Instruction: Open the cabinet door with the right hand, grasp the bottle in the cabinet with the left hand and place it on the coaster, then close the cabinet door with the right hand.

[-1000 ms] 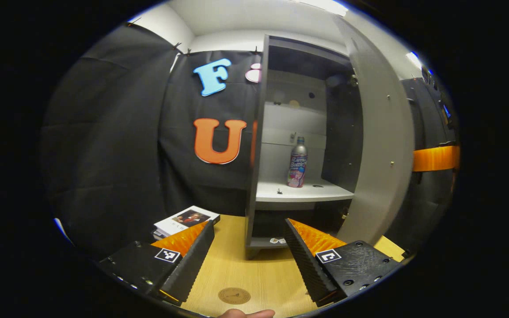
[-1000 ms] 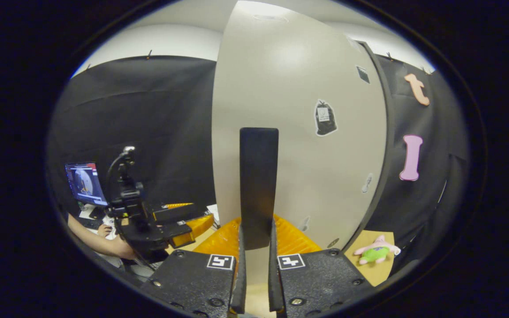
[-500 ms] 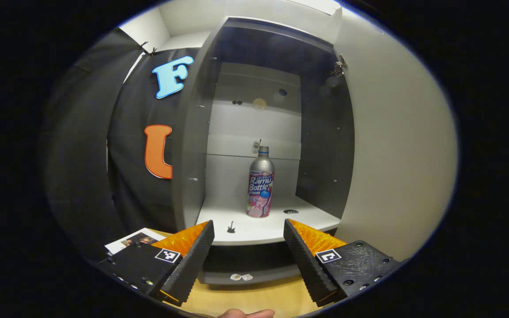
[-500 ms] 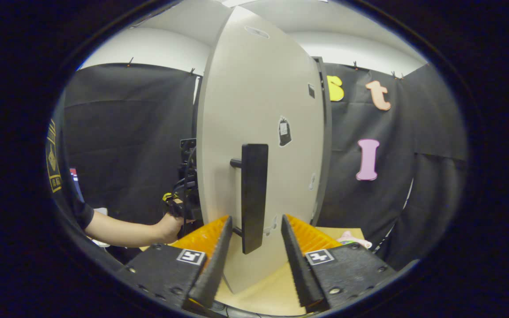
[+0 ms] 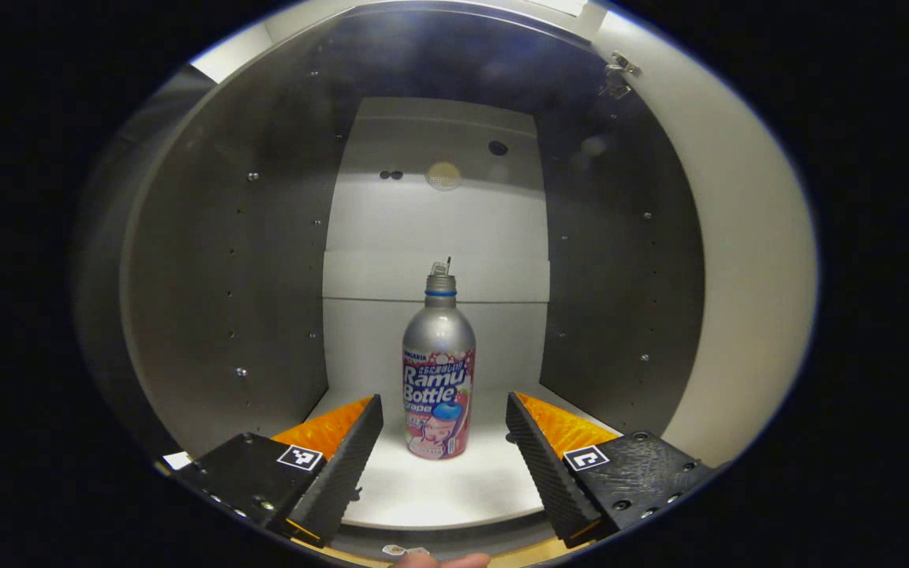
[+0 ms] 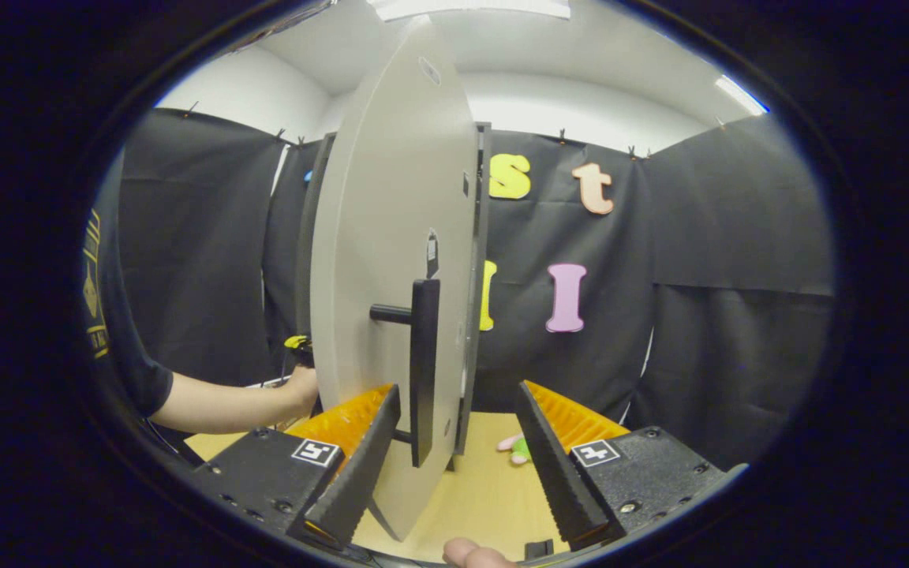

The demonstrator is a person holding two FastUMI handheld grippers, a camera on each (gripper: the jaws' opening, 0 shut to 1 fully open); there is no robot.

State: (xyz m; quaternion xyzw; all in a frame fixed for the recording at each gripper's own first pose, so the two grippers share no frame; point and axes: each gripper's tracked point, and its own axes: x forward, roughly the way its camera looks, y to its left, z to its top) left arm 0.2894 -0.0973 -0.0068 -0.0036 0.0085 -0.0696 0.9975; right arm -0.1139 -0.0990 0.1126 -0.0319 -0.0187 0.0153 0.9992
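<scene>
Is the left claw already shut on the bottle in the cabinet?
No: the left claw is open, its fingers apart on either side of the upright bottle, not touching it.

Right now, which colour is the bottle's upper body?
Silver; the bottle shows best in the left gripper view.

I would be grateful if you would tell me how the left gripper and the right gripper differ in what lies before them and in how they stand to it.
The left gripper faces into the cabinet, with the upright bottle ahead between its fingers, untouched. The right gripper faces the opened cabinet door nearly edge-on; the door handle stands by one finger, ungripped. Both are open and hold nothing.
</scene>
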